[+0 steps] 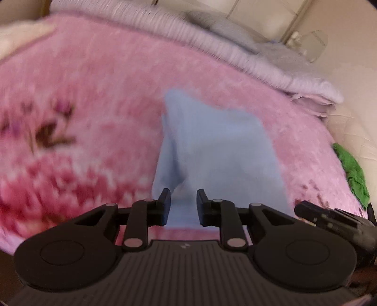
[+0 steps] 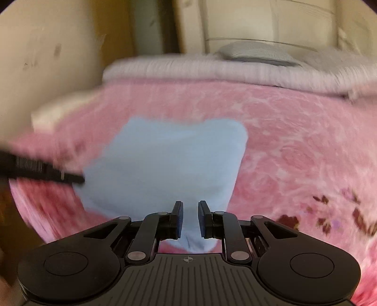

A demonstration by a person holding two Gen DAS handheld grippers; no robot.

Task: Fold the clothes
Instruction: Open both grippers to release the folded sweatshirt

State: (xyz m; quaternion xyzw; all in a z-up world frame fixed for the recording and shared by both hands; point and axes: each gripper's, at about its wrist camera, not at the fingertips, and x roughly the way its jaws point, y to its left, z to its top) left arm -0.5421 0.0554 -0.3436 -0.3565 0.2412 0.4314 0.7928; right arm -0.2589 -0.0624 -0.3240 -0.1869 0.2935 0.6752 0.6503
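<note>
Blue cloth (image 2: 165, 164) lifted over the pink blanket (image 2: 294, 146).
Its near corners sit between each gripper's parted jaws, left gripper (image 1: 183, 207) and right gripper (image 2: 190, 219); whether either truly pinches it, I cannot tell. For a clean fold, I'd keep both corners level and the edge taut.

**Bedroom: bed against cream walls**

Bed covered by pink floral blanket (image 2: 294, 141), plush, dark flower print at its edges. Folded lilac ribbed blanket (image 2: 212, 68) lies across the far end; grey pillow (image 2: 254, 55) behind it. Cream padded headboard (image 2: 271, 21) beyond. Cream wall (image 2: 47, 47) on the left, scuffed. Green cloth (image 1: 353, 169) at the bed's right edge. Warm, dim light; views blurred.
</note>
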